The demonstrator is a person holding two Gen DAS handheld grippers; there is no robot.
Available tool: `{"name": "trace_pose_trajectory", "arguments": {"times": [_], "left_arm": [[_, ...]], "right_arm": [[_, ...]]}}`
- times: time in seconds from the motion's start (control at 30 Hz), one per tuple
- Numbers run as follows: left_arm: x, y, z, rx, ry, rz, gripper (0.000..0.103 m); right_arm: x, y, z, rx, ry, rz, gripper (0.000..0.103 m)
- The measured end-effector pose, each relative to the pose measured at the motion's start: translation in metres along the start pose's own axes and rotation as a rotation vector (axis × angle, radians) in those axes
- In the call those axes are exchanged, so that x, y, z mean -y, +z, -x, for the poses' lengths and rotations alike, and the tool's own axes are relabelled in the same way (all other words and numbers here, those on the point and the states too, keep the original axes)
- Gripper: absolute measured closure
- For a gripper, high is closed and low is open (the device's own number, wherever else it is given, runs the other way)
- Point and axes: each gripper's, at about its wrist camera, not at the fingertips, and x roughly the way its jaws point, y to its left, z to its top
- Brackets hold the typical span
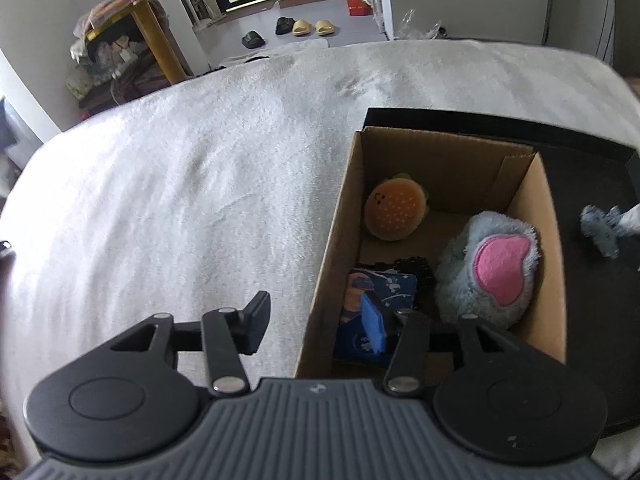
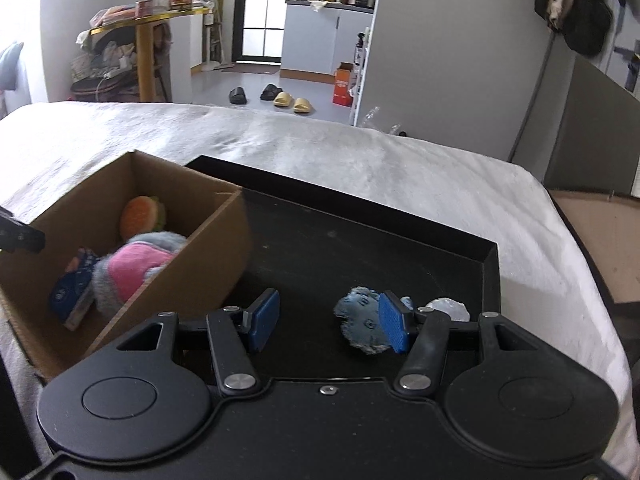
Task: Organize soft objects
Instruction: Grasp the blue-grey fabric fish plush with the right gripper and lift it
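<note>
A cardboard box (image 1: 340,216) stands in the left part of a black tray (image 1: 592,300) on a bed. Inside lie a burger plush (image 1: 396,210), a fluffy blue-grey plush with a pink heart (image 1: 492,268) and a dark blue printed pouch (image 1: 376,300). My left gripper (image 1: 316,324) hangs open above the box's near left wall, holding nothing. A small blue fuzzy piece (image 2: 358,318) lies on the tray (image 2: 360,240) with something pale (image 2: 448,308) beside it. My right gripper (image 2: 328,320) is open just above it, with the right pad over the piece and the left pad well clear.
A white fuzzy blanket (image 1: 200,180) covers the bed around the tray. The box wall (image 2: 200,264) rises just left of my right gripper. Past the bed's far edge are slippers (image 2: 292,102), an orange carton (image 2: 343,88) and a cluttered shelf (image 2: 120,60).
</note>
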Motion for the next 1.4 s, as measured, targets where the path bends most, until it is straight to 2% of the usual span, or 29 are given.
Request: {"name": "trace_pose_trajectory", "arguments": {"times": [0.2, 0.5, 0.9, 0.93, 0.97, 1.0, 1.03, 1.23, 1.4], "left_arm": [[0.018, 0.004, -0.005, -0.018, 0.081, -0.061, 0.053], [0.045, 0.009, -0.016, -0.043, 0.2, -0.146, 0.053], [0.071, 0.014, -0.029, -0.082, 0.288, -0.22, 0.053], [0.073, 0.015, -0.029, -0.083, 0.289, -0.22, 0.053], [0.073, 0.015, -0.029, -0.083, 0.29, -0.219, 0.053], [0.073, 0.015, -0.029, -0.083, 0.293, -0.218, 0.053], [0.073, 0.015, -0.03, -0.083, 0.294, -0.219, 0.053], [0.071, 0.014, -0.026, -0.073, 0.278, -0.211, 0.053], [0.065, 0.013, -0.019, -0.057, 0.256, -0.199, 0.053]], "right_arm": [[0.02, -0.012, -0.016, 0.004, -0.01, -0.083, 0.048], [0.042, -0.027, -0.043, -0.023, -0.016, -0.142, 0.046], [0.048, -0.037, -0.072, -0.049, -0.012, -0.158, 0.039], [0.048, -0.038, -0.073, -0.055, -0.014, -0.163, 0.042], [0.049, -0.039, -0.075, -0.067, -0.01, -0.173, 0.052], [0.051, -0.041, -0.077, -0.074, 0.004, -0.185, 0.057], [0.051, -0.041, -0.077, -0.07, -0.002, -0.177, 0.069], [0.05, -0.041, -0.07, -0.067, -0.011, -0.154, 0.077], [0.051, -0.043, -0.059, -0.078, -0.016, -0.167, 0.078]]}}
